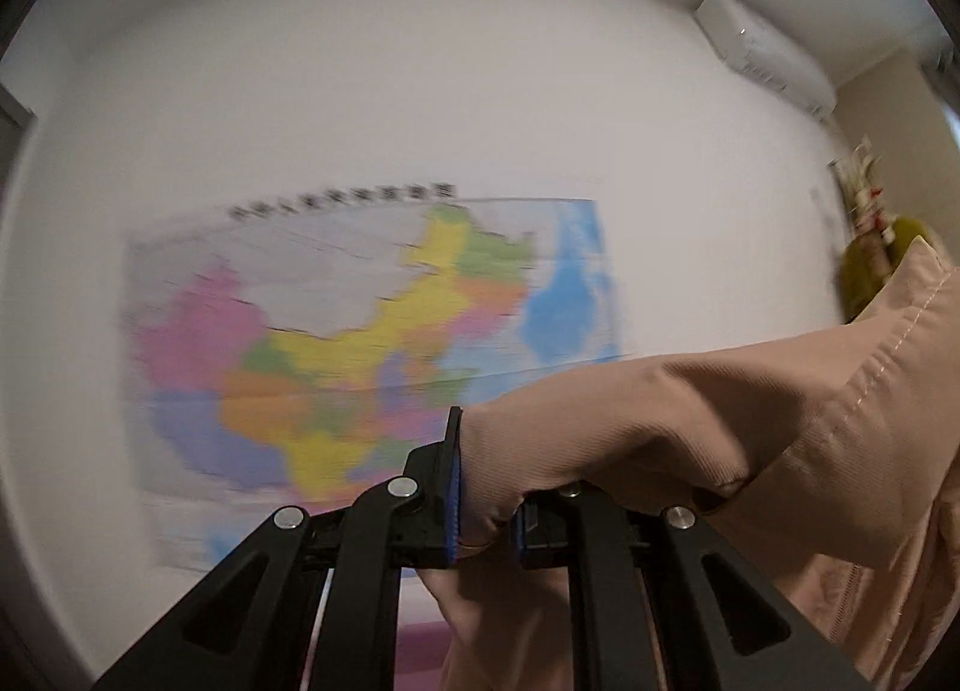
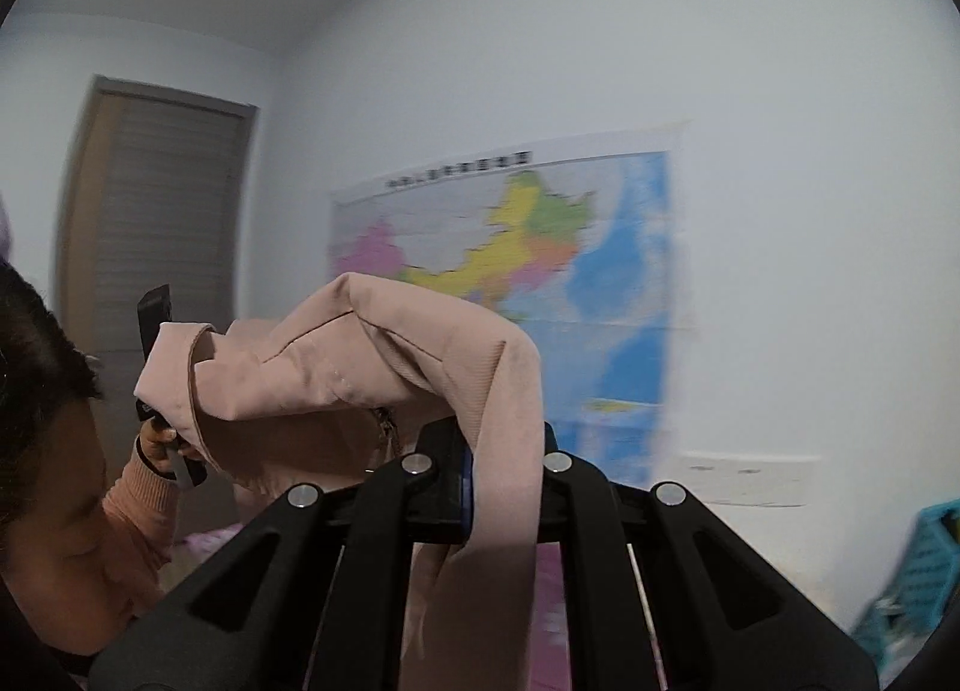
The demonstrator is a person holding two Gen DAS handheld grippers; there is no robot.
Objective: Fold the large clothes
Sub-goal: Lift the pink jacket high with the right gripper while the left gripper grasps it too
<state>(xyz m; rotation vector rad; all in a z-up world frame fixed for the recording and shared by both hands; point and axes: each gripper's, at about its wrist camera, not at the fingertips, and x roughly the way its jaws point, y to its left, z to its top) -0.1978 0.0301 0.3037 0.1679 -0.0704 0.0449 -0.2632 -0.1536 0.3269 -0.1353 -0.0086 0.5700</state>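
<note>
A pale pink ribbed garment (image 1: pixel 690 427) is held up in the air between both grippers. My left gripper (image 1: pixel 486 505) is shut on one end of it, and the cloth runs off to the right. My right gripper (image 2: pixel 504 487) is shut on another part of the same garment (image 2: pixel 360 355), which arches up and to the left, with a strip hanging down between the fingers. In the right wrist view the left gripper (image 2: pixel 157 367) shows at the far end of the cloth, in the person's hand. A zipper shows in the folds.
A coloured wall map (image 1: pixel 372 343) hangs on the white wall ahead; it also shows in the right wrist view (image 2: pixel 540 283). An air conditioner (image 1: pixel 768 49) is high on the right. A brown door (image 2: pixel 156 223) is at the left. The person's head (image 2: pixel 48 451) is close at lower left. A blue basket (image 2: pixel 924 559) is at lower right.
</note>
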